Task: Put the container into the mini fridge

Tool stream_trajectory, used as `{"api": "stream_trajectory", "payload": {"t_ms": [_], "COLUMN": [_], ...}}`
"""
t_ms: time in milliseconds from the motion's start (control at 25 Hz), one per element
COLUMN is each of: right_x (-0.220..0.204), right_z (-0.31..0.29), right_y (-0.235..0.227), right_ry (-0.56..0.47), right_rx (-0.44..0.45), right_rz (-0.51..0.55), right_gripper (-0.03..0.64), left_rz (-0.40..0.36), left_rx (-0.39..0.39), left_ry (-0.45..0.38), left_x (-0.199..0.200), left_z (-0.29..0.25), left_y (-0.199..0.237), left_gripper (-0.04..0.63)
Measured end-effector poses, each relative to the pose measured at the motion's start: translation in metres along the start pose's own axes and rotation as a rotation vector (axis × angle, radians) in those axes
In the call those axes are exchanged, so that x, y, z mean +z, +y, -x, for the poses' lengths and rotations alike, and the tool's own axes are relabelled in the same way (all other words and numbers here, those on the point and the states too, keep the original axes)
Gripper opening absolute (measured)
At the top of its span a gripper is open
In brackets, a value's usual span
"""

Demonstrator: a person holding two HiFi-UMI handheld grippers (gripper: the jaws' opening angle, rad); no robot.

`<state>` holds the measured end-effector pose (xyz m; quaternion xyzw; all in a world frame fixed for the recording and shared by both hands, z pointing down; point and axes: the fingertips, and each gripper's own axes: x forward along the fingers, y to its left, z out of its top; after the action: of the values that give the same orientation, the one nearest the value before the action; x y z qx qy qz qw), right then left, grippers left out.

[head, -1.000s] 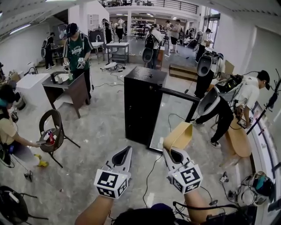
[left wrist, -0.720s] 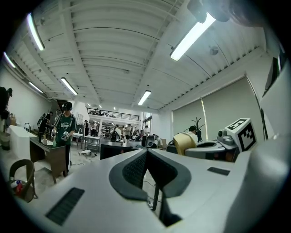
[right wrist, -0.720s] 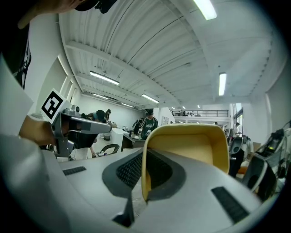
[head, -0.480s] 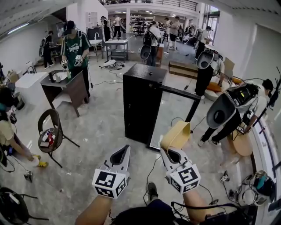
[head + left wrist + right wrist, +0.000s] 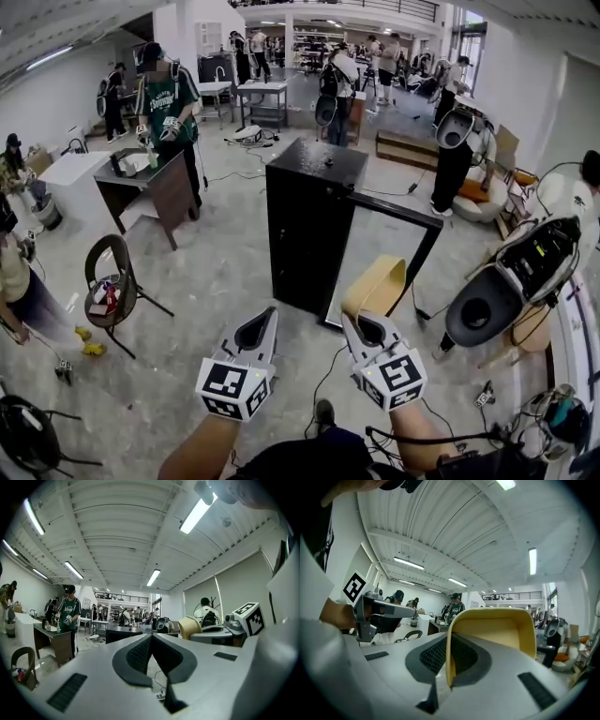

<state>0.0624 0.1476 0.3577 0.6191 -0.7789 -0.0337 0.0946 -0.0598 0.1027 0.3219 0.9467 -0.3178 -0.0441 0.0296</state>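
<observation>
Gripping one thin side wall of a pale yellow, open-topped plastic container (image 5: 377, 284), the right gripper (image 5: 362, 323) has its jaws pinched narrow. In the right gripper view the wall's edge stands upright between the two dark ribbed pads (image 5: 433, 656), and the container's hollow inside spreads to the right of them. The container hangs in the air, clear of the floor, and in the head view it sits in front of the lower part of the open door (image 5: 427, 251). It is outside the tall black mini fridge (image 5: 302, 230) and apart from it. The fridge stands upright on the pale marbled floor (image 5: 216, 281), its door swung out to the right, a black frame around a clear or reflective panel. What is inside the fridge cannot be made out from here. The left gripper (image 5: 266, 317) is held beside the right one, near it but not touching. Its jaws are pressed together at the tips with nothing between them, as the left gripper view shows plainly. Both grippers point toward the fridge. A thin black cable (image 5: 325, 367) trails over the floor between the grippers and the fridge. To the left stands a dark round-backed chair (image 5: 110, 281) with a small red item on its seat. Farther back, a person in a green shirt (image 5: 167, 98) stands at a dark brown desk (image 5: 150, 187). More people and tables fill the far end of the hall.
</observation>
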Motion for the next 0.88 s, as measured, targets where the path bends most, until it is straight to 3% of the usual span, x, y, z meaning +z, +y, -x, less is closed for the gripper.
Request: {"api": "stream_trajectory", "payload": {"t_ms": [400, 880], "right_x": [-0.006, 0.000], "right_z": [-0.057, -0.079], "right_y": [-0.053, -0.118], "right_ry": [0.006, 0.001], "right_rx": [0.058, 0.115], "right_rz": [0.008, 0.066], "right_gripper": [0.017, 0.017], "left_rz": [0.004, -0.027], "left_rx": [0.046, 0.072], "left_ry": [0.004, 0.004], "left_x": [-0.004, 0.005], "left_z": [-0.065, -0.139], "left_y": [0.028, 0.014], "left_gripper": [0.009, 0.009]}}
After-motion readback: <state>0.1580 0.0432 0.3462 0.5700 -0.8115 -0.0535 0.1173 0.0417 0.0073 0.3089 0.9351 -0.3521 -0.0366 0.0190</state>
